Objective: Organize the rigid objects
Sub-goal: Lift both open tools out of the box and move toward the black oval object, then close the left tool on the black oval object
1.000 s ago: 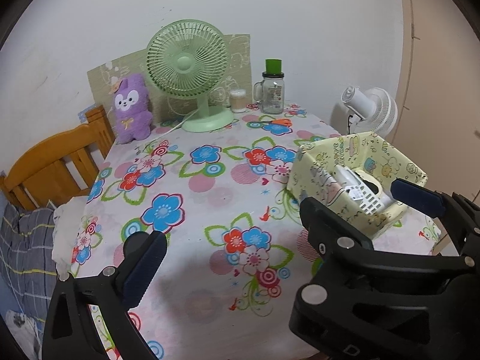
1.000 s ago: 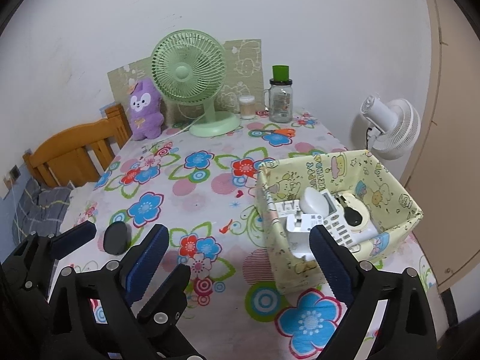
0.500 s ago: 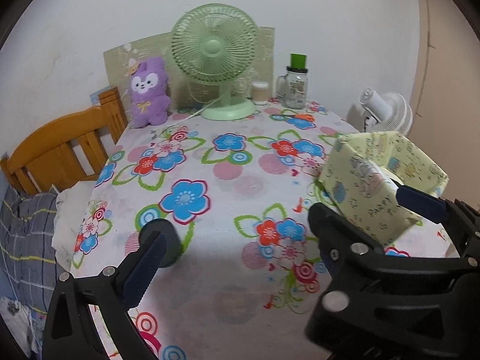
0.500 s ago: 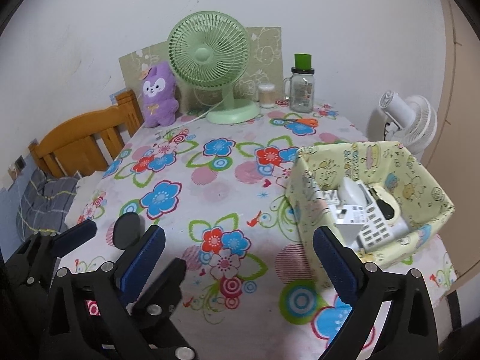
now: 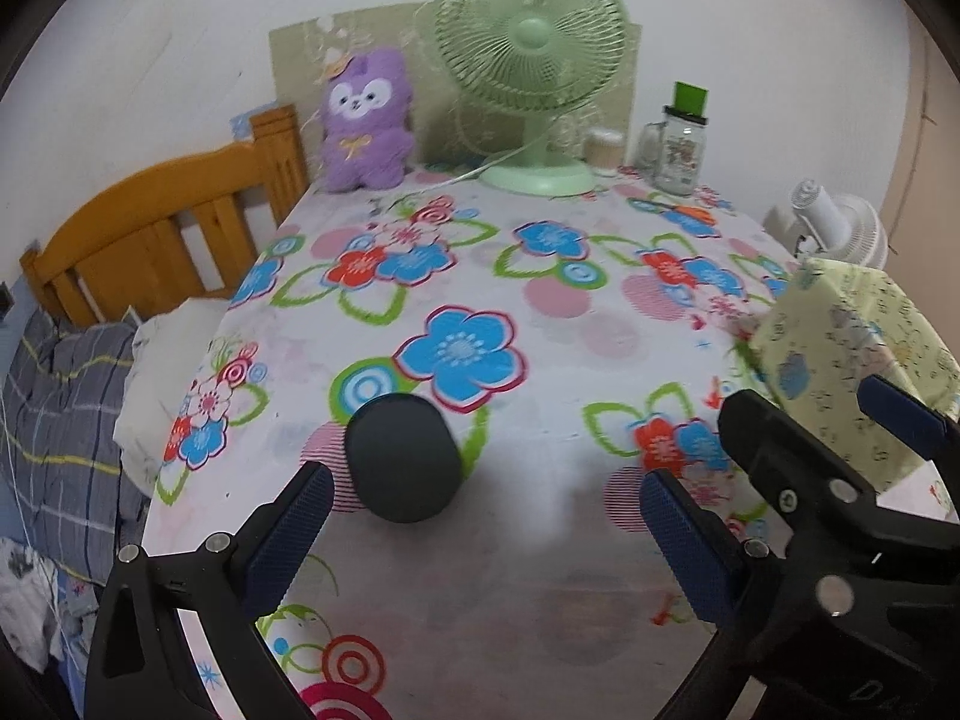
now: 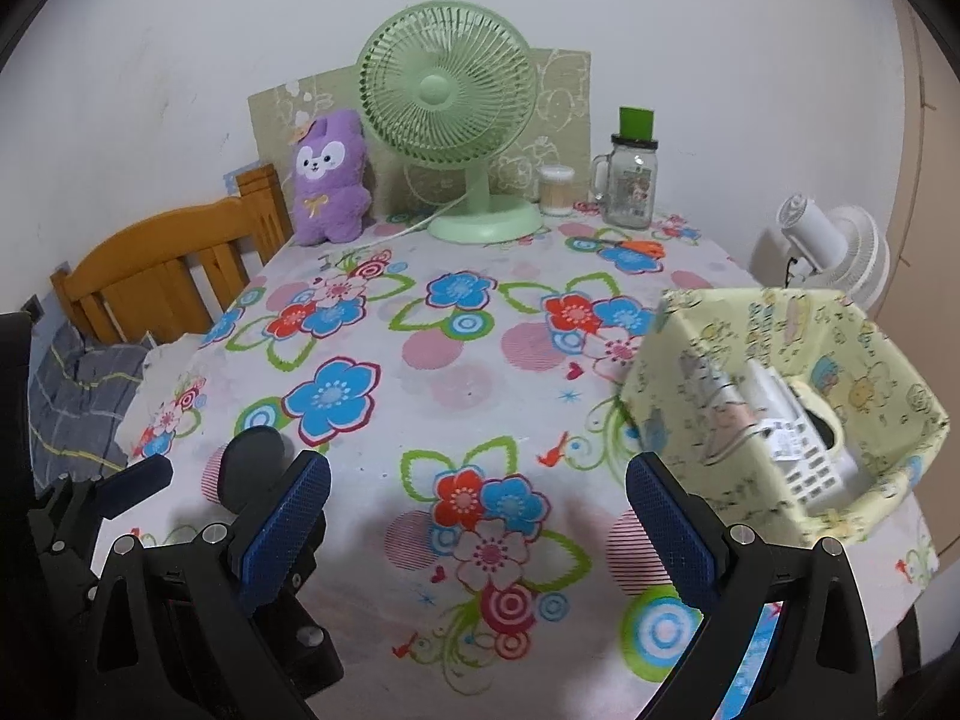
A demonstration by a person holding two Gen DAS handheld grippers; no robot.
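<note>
While several items already sit in box, still left: dark puck on table, just ahead of left gripper; both grippers spread wide, empty, right gripper idle.

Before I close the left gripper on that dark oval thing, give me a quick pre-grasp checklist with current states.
1. Left gripper open: ok.
2. Dark oval object between the fingers: not ok, it lies ahead, nearer the left finger.
3. Object free of neighbours on the tablecloth: ok.
4. Right gripper open and empty: ok.
5. Yellow fabric box upright with room: ok, though already holding items.
6. Object's grip surface: cannot tell.
</note>
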